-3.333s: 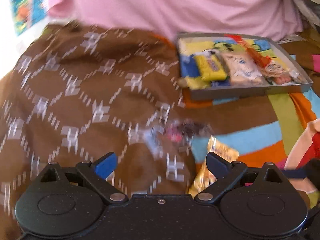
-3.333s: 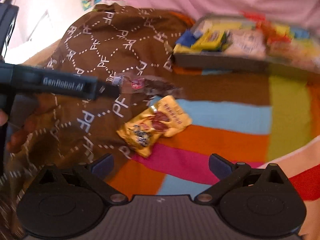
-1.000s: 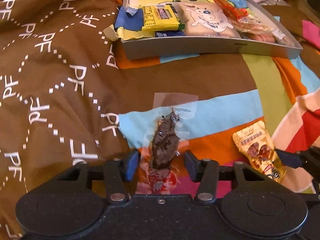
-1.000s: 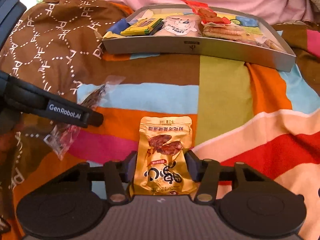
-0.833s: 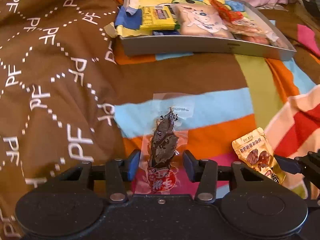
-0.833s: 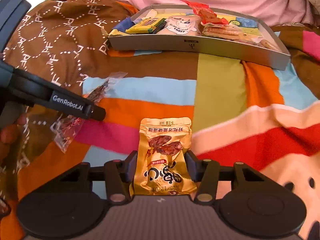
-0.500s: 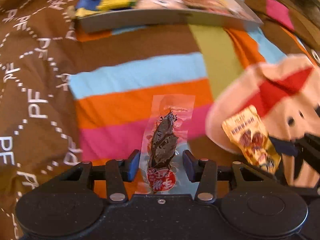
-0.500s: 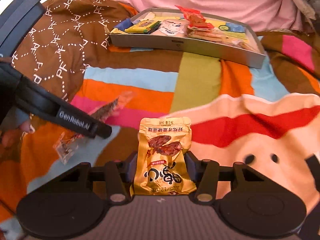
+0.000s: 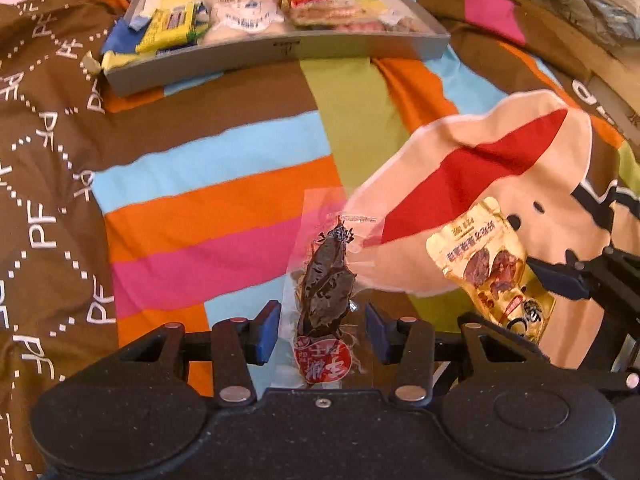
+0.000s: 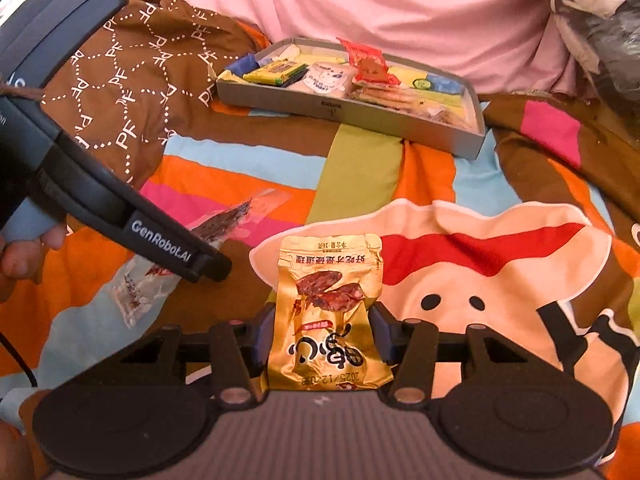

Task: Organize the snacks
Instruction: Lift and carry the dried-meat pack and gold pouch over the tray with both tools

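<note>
My left gripper is shut on a clear packet with a dark dried snack, held above the striped blanket. The same clear packet shows at left in the right wrist view, under the left gripper's arm. My right gripper is shut on a gold foil snack pouch, which stands upright between the fingers. That gold pouch also appears at the right of the left wrist view. A grey tray holding several snack packets lies at the far end of the blanket; the grey tray sits ahead of both grippers.
A colourful striped blanket with a cartoon figure covers the surface. Brown patterned fabric lies to the left. A pink cloth rises behind the tray. A person's hand holds the left gripper.
Both grippers closed on their packets, then lifted and pulled back from the tray; the tray now looks farther away and the cartoon part of the blanket has come into view.
</note>
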`<state>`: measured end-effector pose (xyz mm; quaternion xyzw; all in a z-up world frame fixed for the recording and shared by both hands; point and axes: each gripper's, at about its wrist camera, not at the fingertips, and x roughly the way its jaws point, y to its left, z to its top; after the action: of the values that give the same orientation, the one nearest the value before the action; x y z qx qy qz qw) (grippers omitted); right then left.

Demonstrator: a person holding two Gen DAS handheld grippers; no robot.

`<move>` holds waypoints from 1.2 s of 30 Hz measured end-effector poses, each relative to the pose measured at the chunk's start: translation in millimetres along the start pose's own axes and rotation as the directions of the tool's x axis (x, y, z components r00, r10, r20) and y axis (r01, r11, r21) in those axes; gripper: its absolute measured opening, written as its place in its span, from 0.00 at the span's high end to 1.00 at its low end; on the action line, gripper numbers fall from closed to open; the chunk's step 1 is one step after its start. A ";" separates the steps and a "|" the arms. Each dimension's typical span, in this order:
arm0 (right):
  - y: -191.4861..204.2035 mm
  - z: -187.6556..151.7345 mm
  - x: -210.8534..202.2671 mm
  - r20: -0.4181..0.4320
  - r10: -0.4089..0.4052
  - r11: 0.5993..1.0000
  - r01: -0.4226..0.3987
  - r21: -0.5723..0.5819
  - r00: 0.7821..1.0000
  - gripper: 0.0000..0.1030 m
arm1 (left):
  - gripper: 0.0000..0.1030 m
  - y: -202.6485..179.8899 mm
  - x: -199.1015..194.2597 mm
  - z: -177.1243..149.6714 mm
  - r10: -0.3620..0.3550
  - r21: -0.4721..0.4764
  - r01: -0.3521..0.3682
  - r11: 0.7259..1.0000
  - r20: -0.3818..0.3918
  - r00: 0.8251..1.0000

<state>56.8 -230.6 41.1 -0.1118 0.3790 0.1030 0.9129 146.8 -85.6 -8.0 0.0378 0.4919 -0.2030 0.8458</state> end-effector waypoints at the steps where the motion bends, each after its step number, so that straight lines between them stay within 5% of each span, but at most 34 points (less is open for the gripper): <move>1: -0.5 0.4 -0.9 0.005 0.000 1.000 0.000 0.003 1.000 0.48 | 0.54 -0.7 -2.2 1.8 -0.001 -0.001 0.001 1.000 0.014 1.000; 19: -27.5 34.5 3.4 0.147 -0.005 0.999 -0.001 0.040 0.989 0.48 | 0.54 14.2 -29.9 64.3 0.006 -0.072 0.009 0.997 0.196 0.981; 29: -76.5 95.4 29.4 0.246 -0.008 0.995 -0.017 0.100 0.969 0.47 | 0.54 25.0 -30.9 169.0 0.019 -0.028 -0.011 1.000 0.302 0.953; 36: -116.0 140.1 61.3 0.308 -0.063 0.993 0.029 0.113 0.949 0.47 | 0.54 16.1 2.1 241.2 -0.001 -0.010 0.005 1.000 0.389 0.921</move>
<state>224.6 -295.4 108.2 -0.0540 0.2329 0.0775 0.9679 350.9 -135.1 111.9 -0.0083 0.3153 -0.2051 0.9265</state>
